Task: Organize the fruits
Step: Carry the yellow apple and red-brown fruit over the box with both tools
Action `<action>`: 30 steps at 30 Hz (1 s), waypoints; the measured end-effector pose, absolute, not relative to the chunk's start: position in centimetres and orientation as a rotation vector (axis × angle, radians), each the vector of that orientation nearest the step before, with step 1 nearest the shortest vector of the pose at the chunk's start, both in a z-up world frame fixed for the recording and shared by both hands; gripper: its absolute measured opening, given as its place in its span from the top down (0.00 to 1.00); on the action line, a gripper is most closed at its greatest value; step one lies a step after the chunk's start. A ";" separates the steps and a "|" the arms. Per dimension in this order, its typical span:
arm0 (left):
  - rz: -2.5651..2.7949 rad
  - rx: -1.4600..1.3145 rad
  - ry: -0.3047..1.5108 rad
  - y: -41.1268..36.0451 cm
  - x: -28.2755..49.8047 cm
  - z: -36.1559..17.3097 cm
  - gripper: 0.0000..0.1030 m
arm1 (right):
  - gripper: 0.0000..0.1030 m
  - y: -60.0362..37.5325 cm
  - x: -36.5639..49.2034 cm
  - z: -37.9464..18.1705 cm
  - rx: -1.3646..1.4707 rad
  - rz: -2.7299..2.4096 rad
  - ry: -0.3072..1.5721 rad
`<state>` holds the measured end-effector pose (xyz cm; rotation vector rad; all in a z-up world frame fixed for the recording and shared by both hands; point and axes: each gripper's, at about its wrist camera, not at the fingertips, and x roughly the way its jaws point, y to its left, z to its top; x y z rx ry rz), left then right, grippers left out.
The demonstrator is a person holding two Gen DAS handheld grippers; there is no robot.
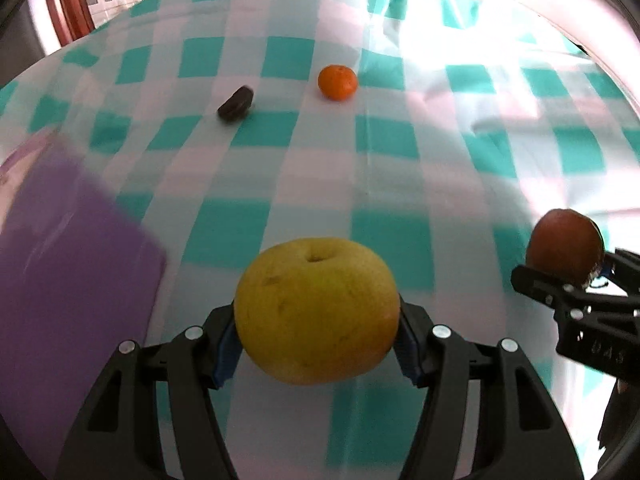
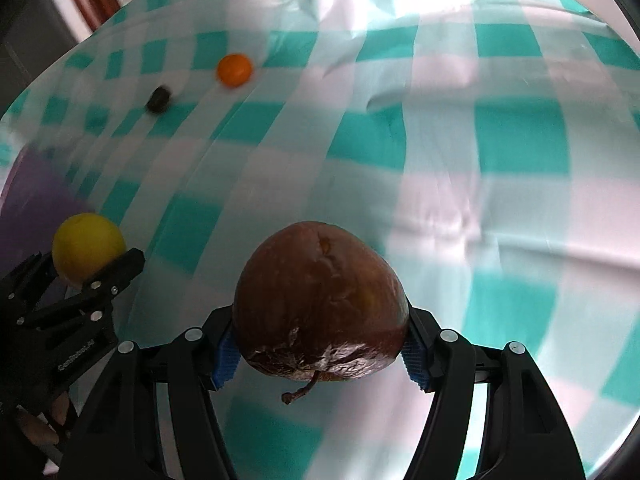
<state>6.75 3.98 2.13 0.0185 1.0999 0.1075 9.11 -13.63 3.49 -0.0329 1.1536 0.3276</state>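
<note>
My left gripper has its fingers clamped on a yellow apple, lifted above the checked counter. My right gripper fingers grip a dark red apple. Toward the counter's far edge sit an orange mandarin and a dark fruit; a purple board lies at the left edge.

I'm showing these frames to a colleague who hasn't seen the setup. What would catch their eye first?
Most striking is the big yellow apple clamped in the left gripper, low in the left wrist view. The right gripper holds a dark red apple, stem toward the camera. Farther off on the teal checked tablecloth lie a mandarin and a small dark object.
</note>
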 end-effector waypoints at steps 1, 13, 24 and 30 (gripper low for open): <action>0.109 0.024 1.099 3.5 5.3 2.6 0.39 | 0.38 -14.0 8.4 3.8 -0.039 0.338 1.154; 0.104 0.048 1.003 -2.1 -8.2 7.6 0.39 | 0.38 -17.7 -4.0 6.8 -0.144 0.466 1.096; 0.135 -0.043 0.885 -0.3 -14.6 13.2 0.39 | 0.38 -16.5 -8.4 11.4 -0.145 0.569 0.994; 0.164 -0.107 0.820 3.5 -15.5 16.0 0.39 | 0.38 -14.7 -8.9 13.7 -0.139 0.597 0.949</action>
